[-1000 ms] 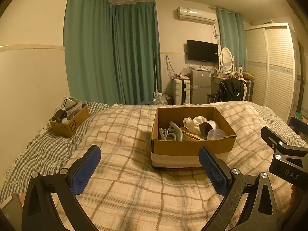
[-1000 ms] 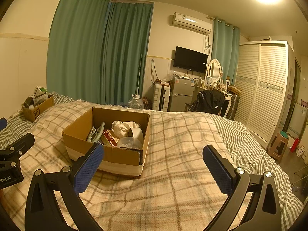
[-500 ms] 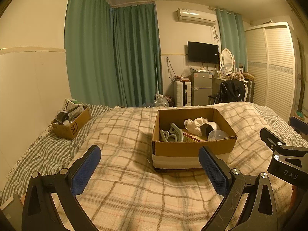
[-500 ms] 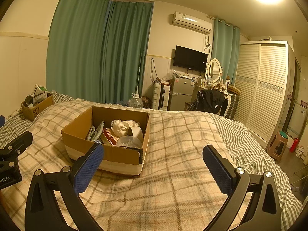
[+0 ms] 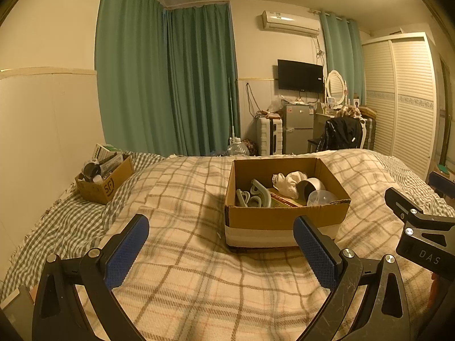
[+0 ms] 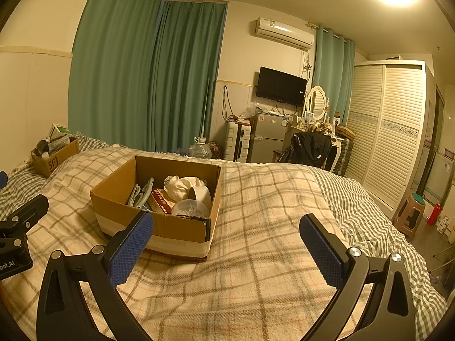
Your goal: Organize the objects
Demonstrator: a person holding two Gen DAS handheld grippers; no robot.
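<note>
An open cardboard box (image 5: 287, 216) (image 6: 159, 224) stands on the plaid blanket in the middle of the bed. It holds pale green hangers (image 5: 257, 196), a crumpled white cloth (image 5: 288, 182), a white cup (image 5: 311, 186), a clear plastic lid (image 5: 321, 197) and a book (image 6: 160, 200). My left gripper (image 5: 220, 245) is open and empty, hovering short of the box. My right gripper (image 6: 226, 244) is open and empty, to the right of the box's near corner.
A smaller cardboard box (image 5: 105, 180) (image 6: 54, 159) full of oddments sits at the bed's far left by the wall. Beyond the bed stand green curtains (image 5: 170, 85), a fridge (image 5: 297, 132), a chair with a black jacket (image 5: 339, 135) and a wardrobe (image 6: 392, 130). A stool (image 6: 412, 209) stands at the right.
Both grippers have stayed open. The views have shifted only slightly, with the box sitting a little lower and closer in the frames.
</note>
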